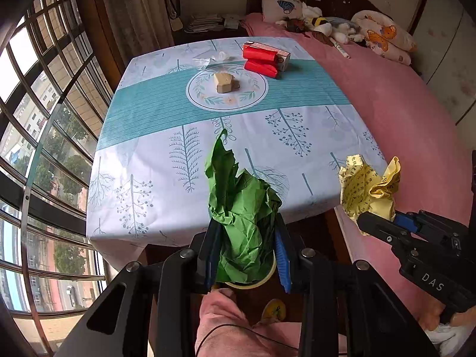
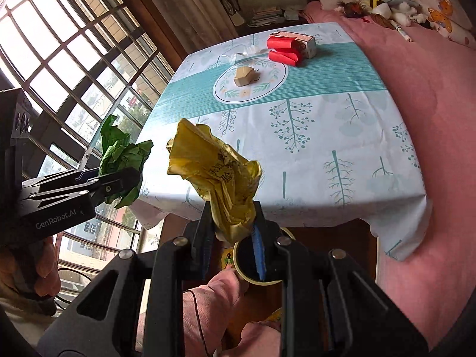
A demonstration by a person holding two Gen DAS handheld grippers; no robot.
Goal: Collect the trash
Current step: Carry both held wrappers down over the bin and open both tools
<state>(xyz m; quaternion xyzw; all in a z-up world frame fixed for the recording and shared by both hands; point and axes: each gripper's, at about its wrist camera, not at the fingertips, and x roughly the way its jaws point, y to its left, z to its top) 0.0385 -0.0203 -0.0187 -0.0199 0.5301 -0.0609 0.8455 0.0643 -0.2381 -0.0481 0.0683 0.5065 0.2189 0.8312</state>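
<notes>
My left gripper (image 1: 247,238) is shut on a crumpled green paper (image 1: 238,202) and holds it in the air in front of the table's near edge; the green paper also shows in the right wrist view (image 2: 119,154). My right gripper (image 2: 232,223) is shut on a crumpled yellow printed paper (image 2: 214,172), also held off the table; it shows in the left wrist view (image 1: 369,190) at the right. A yellow-rimmed bin (image 2: 247,264) with a dark inside sits below both grippers, partly hidden by the fingers.
The table (image 1: 148,148) has a white and teal tree-print cloth. On it lie a tan folded carton (image 1: 223,82), red paper rolls beside a small box (image 1: 264,58), and clear plastic wrap (image 1: 208,58). A pink bed (image 1: 401,104) stands right, windows left.
</notes>
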